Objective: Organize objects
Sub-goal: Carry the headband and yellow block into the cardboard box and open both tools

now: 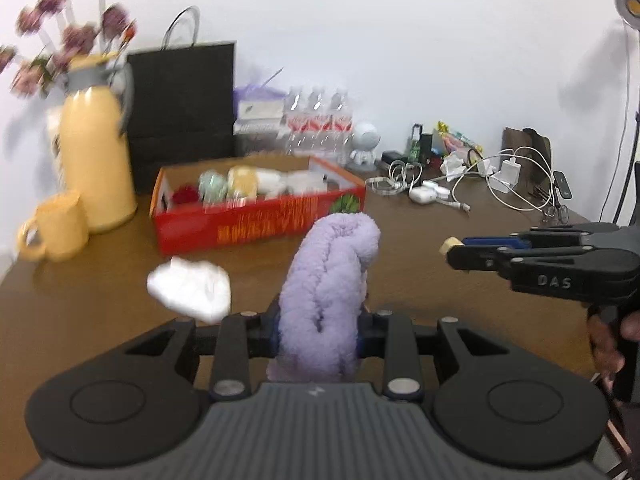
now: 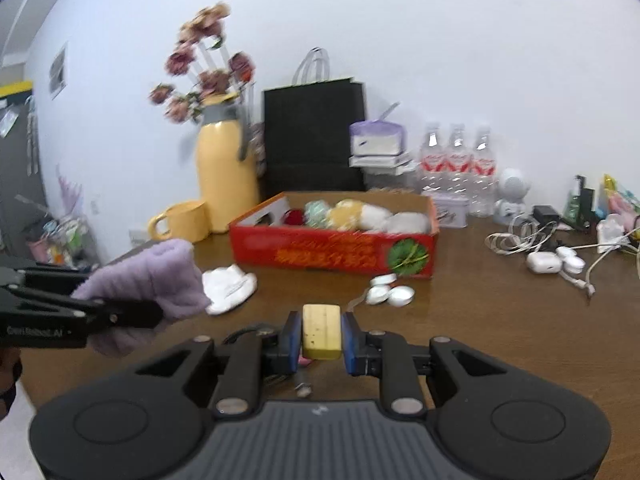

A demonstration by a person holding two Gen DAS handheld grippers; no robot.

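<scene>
My left gripper (image 1: 320, 328) is shut on a fluffy purple cloth (image 1: 328, 288) and holds it above the brown table; the cloth also shows in the right wrist view (image 2: 152, 280). My right gripper (image 2: 321, 334) is shut on a small yellow block (image 2: 321, 332), also held above the table. In the left wrist view the right gripper (image 1: 456, 250) reaches in from the right with the block's tip (image 1: 448, 246) showing. A red cardboard box (image 2: 332, 254) holding several soft round items stands ahead. A white cloth (image 2: 229, 286) lies on the table in front of it.
A yellow thermos (image 2: 226, 180) with flowers and a yellow mug (image 2: 180, 220) stand left of the box. A black paper bag (image 2: 314, 136), water bottles (image 2: 456, 168), a white toy robot (image 2: 512, 196), cables and chargers (image 2: 552, 256) line the back and right. Small white round pieces (image 2: 388, 292) lie by the box.
</scene>
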